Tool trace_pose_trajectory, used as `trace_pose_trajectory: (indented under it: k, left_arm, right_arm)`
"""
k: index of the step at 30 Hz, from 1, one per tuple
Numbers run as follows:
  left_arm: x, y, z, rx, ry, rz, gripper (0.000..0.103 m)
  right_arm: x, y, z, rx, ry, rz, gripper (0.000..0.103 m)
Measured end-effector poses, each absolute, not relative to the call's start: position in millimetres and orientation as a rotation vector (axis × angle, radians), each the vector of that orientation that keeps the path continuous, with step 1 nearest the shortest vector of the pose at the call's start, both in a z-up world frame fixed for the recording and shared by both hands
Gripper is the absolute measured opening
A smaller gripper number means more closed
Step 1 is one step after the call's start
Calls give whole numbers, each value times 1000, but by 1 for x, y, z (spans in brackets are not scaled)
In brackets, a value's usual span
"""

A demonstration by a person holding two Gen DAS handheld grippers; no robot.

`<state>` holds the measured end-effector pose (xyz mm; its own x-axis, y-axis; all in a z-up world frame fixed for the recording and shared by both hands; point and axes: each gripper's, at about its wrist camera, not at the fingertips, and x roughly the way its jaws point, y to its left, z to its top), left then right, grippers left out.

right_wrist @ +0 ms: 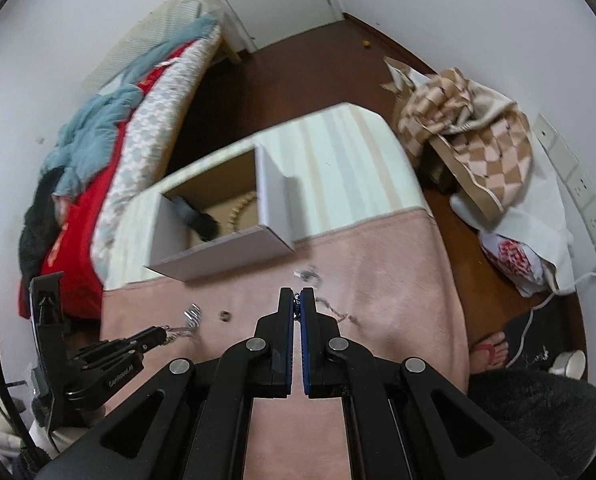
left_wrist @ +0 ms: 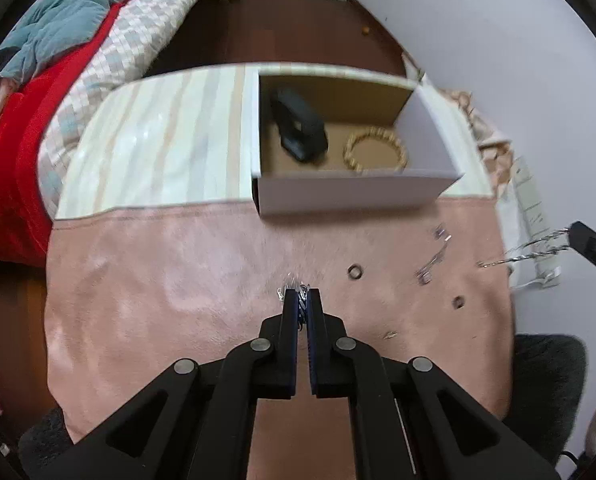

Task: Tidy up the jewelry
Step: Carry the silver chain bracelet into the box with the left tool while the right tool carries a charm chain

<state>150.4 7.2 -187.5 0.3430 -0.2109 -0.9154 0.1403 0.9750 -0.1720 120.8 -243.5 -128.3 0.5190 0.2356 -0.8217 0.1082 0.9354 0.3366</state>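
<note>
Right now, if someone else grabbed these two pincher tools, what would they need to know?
Left gripper: shut on a silver chain, just above the pink cloth.
Right gripper: shut on a second chain, lifted off the cloth at the right side.
Already in the open box: a beaded bracelet and a black item, too blurred to name.
Still loose on the cloth: two small rings, silvery pieces and a small clip.
Left to do: probably drop both chains into the box, then collect the rest.
</note>
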Motion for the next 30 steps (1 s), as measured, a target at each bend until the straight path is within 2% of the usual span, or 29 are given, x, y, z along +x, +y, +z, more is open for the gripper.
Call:
trace_pose_trajectory:
  k: [9,15,23,30]
  left_arm:
    - [167,16,-112,-197,1080,-309,2]
    - [210,6,-86,-175,1023,-313,2]
    - [267,-2,-138,-175,1179,-290,2]
    - [281,3,-181,-174,1305,-183,6]
  right_arm:
    - [149,-211,-65,328,935,198,3]
    - [187,-191,-41,275,904,238,3]
    - [263,-177,-81,263,1045,264,3]
    - [308,-165,-119,254,1117,266,3]
